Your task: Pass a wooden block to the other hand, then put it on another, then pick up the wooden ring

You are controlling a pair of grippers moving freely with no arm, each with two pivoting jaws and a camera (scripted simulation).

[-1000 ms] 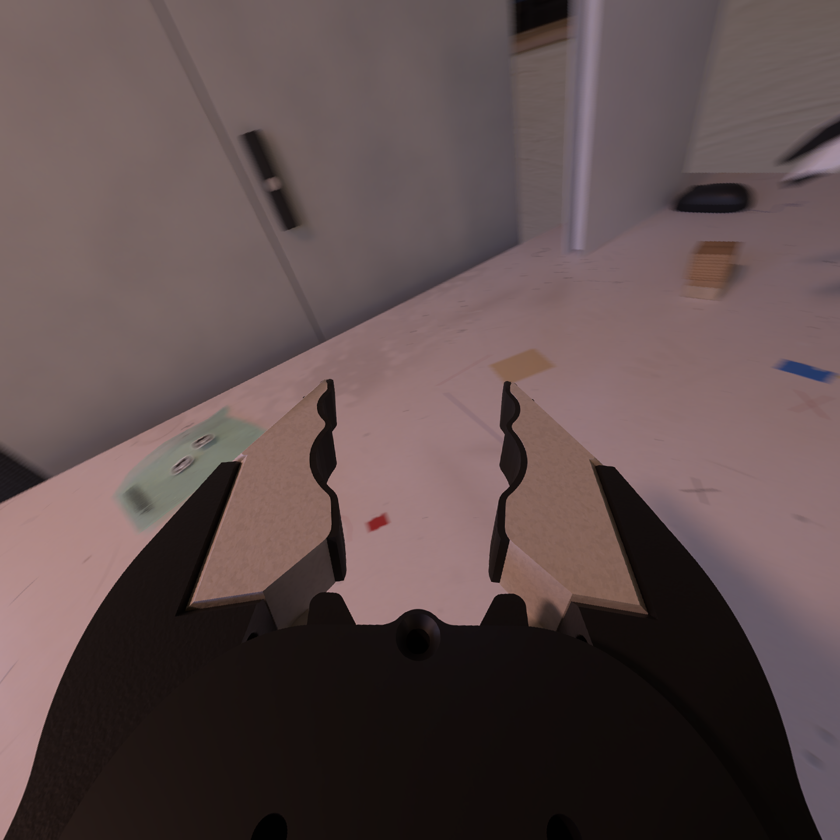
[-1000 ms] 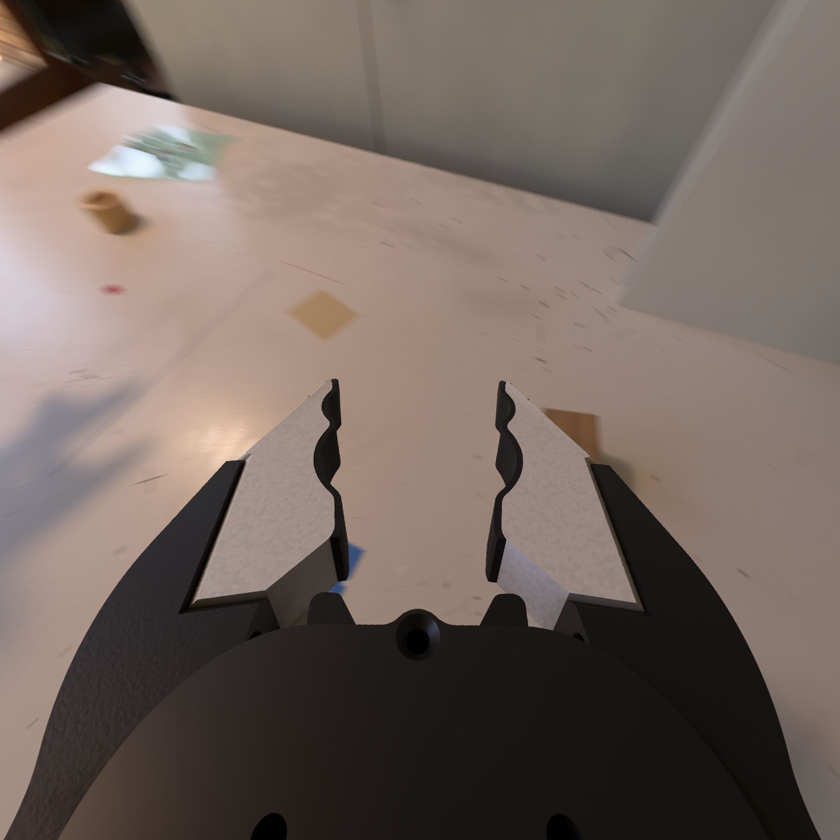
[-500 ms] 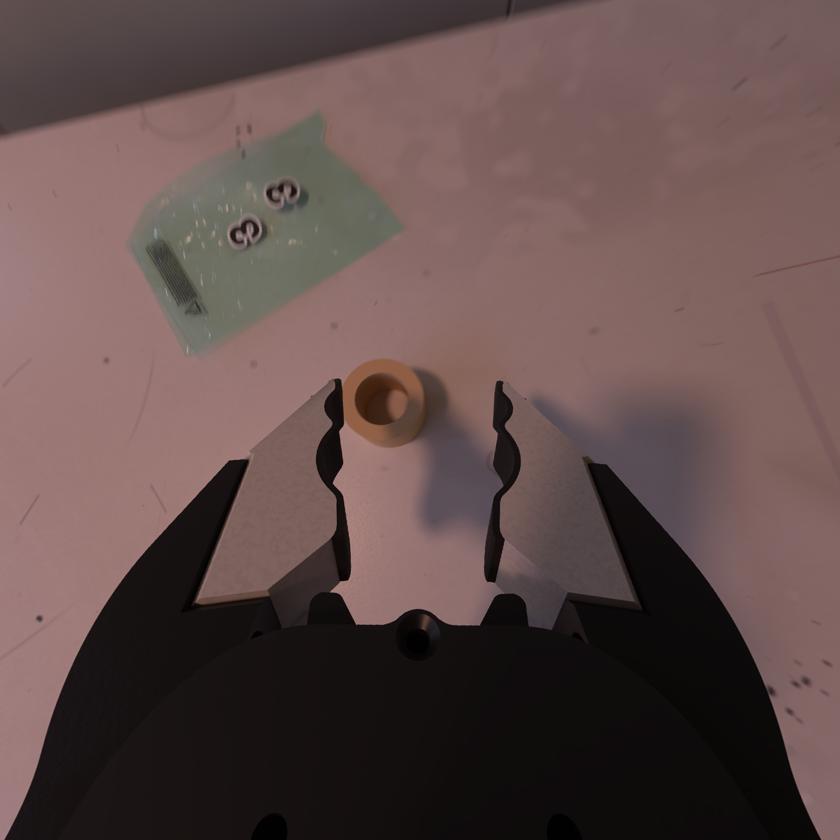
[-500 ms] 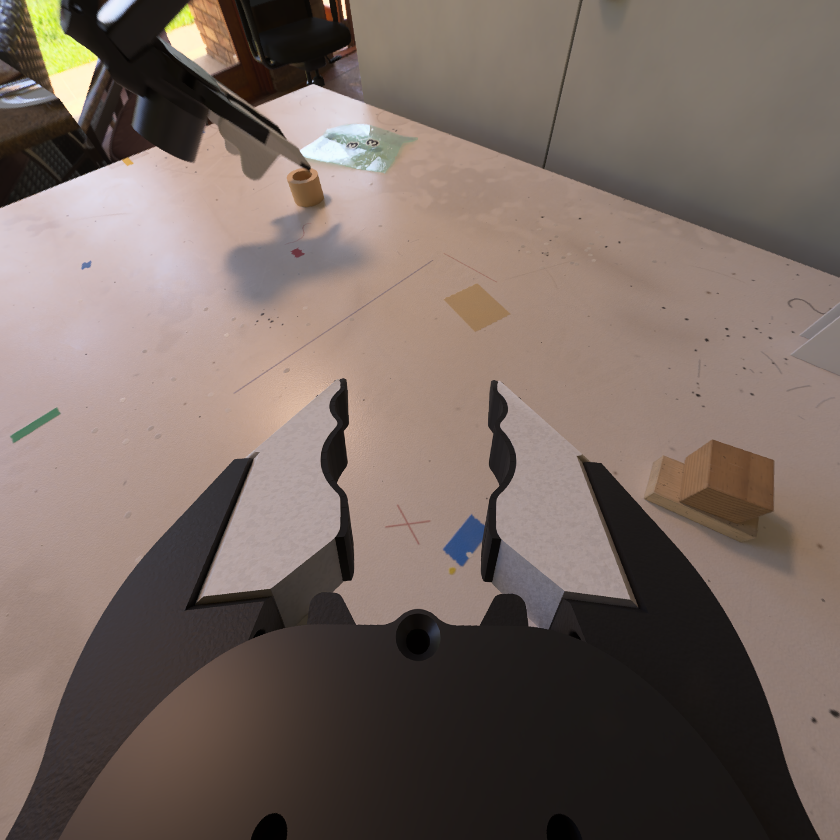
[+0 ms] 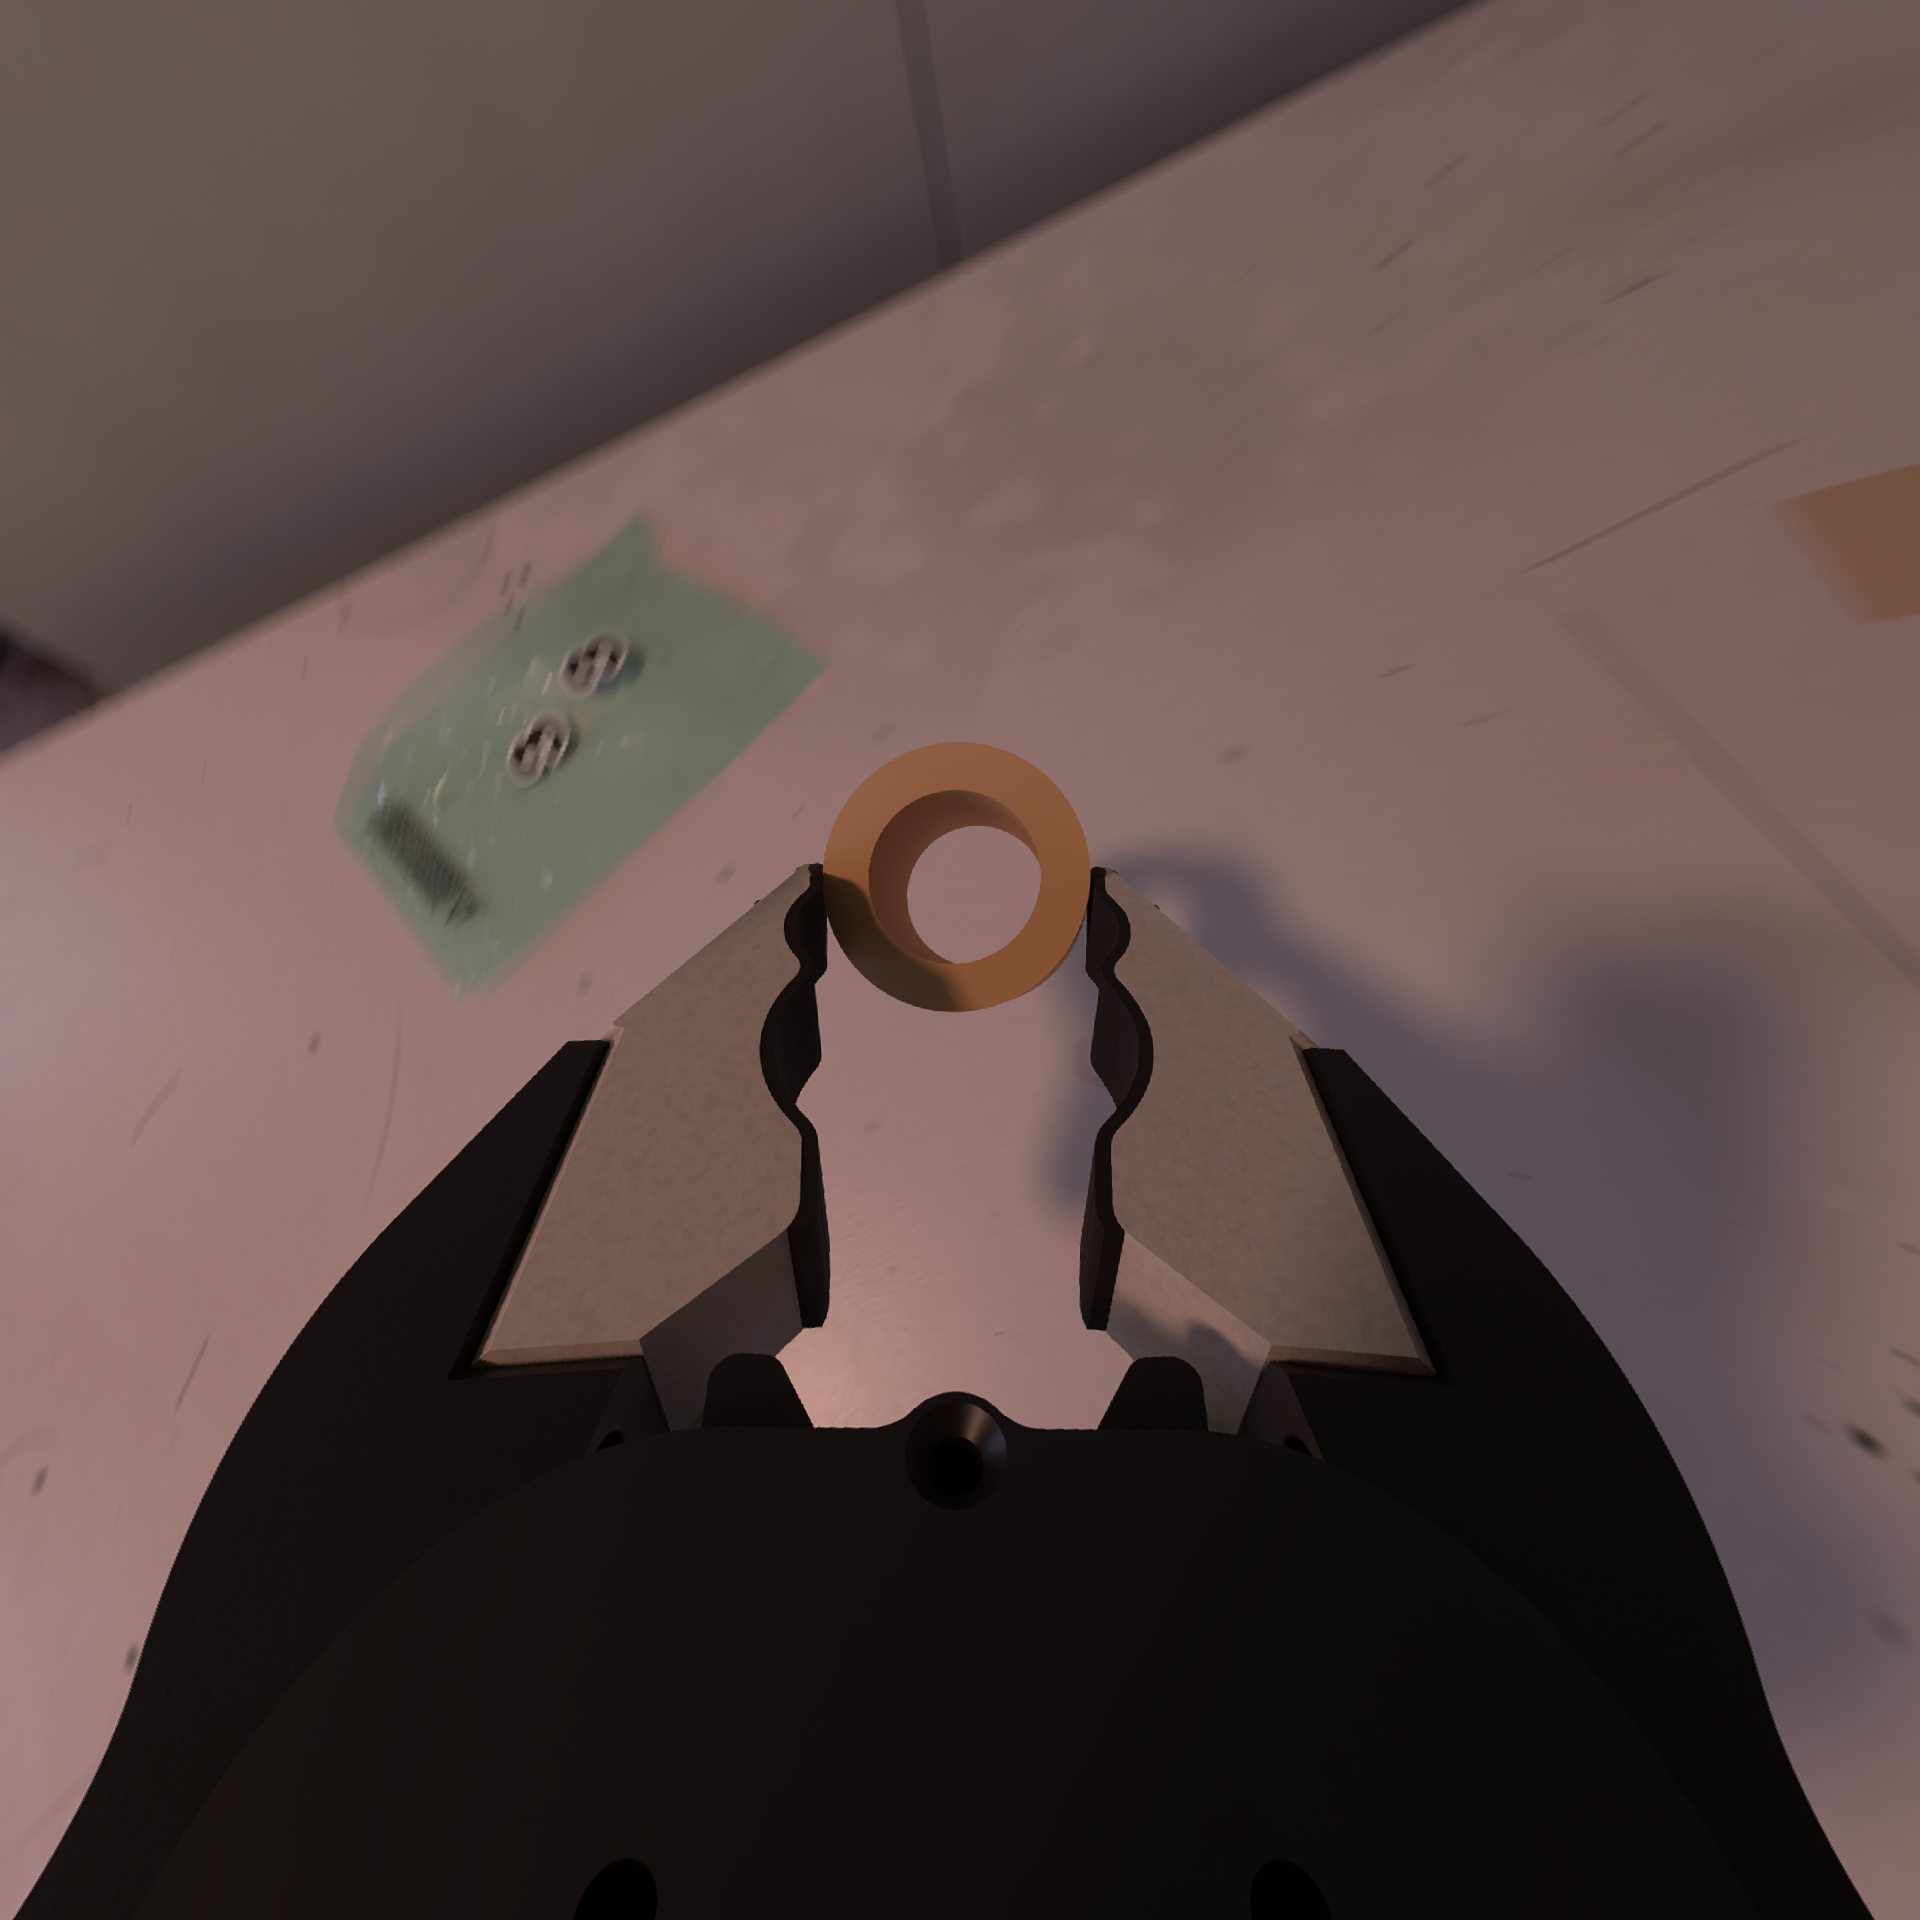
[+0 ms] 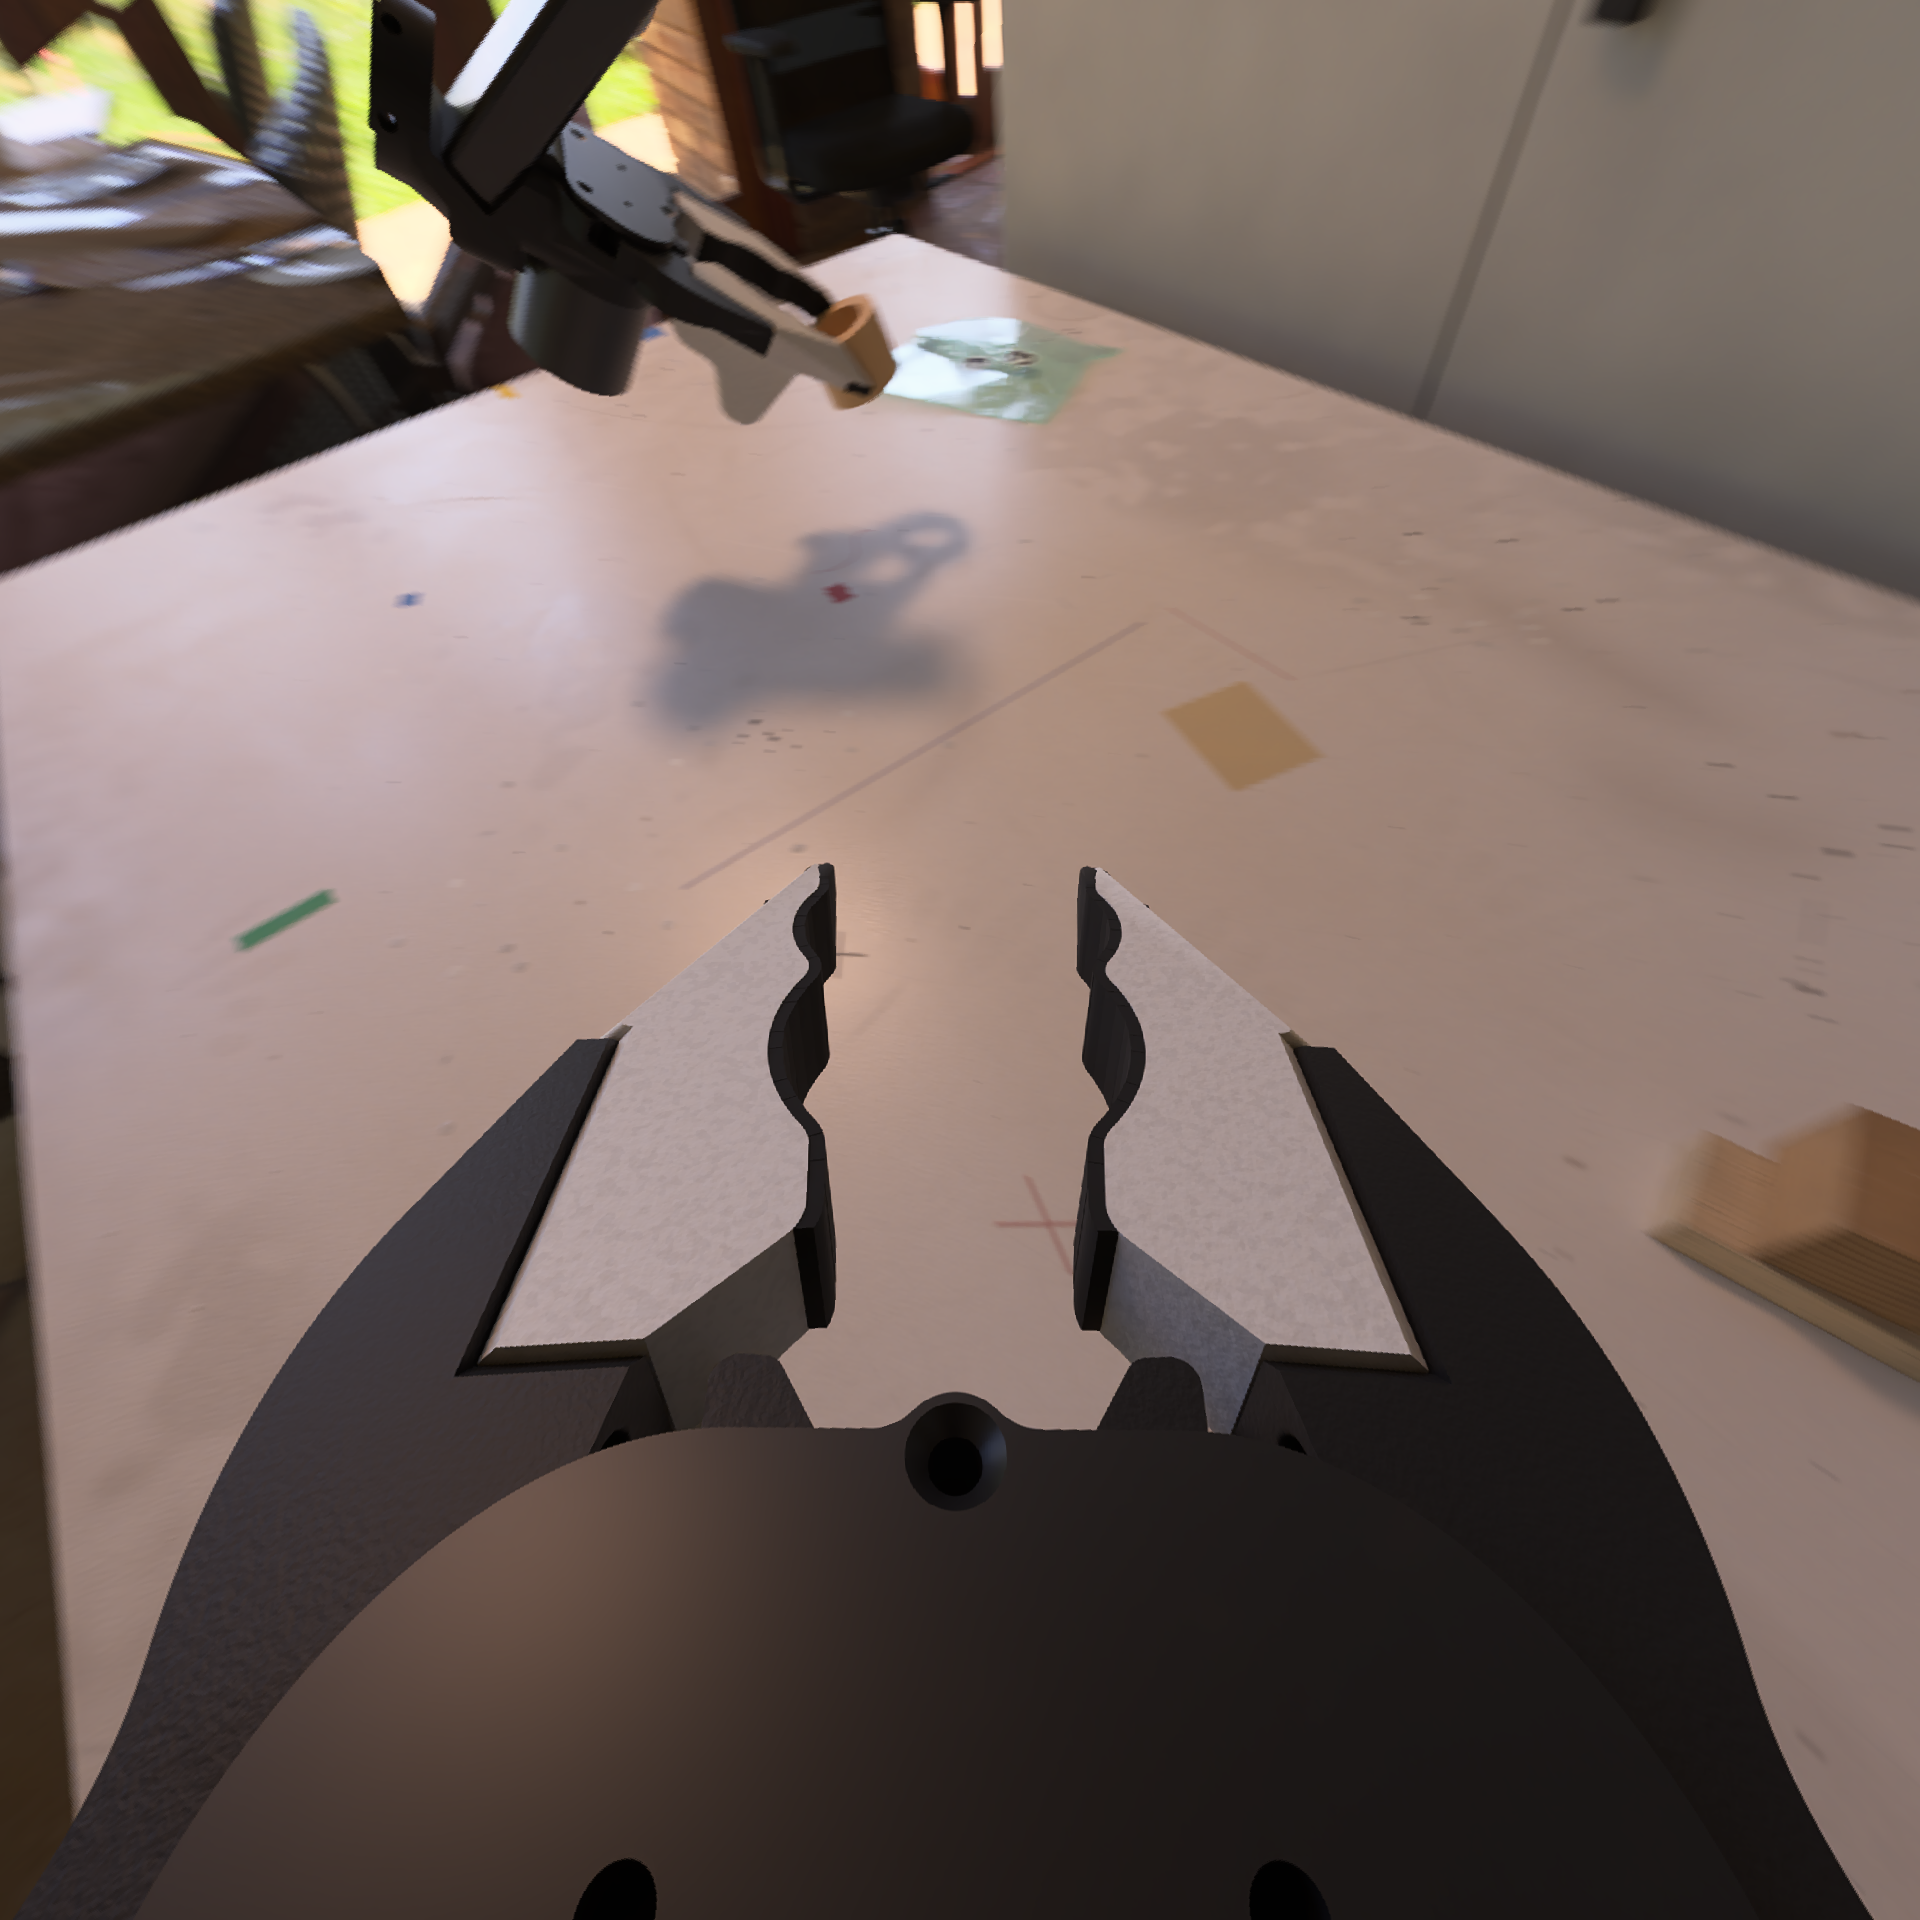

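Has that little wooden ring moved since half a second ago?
Yes. The wooden ring has been lifted off the table, pinched in the left gripper, near the green sheet.

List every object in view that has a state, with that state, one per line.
wooden ring: held at the left gripper's fingertips, lifted clear of the table.
left gripper: shut on the wooden ring.
right gripper: open, empty, above the table.
wooden blocks: stacked, small one on the flat one, resting on the table.
green sheet: lying flat.
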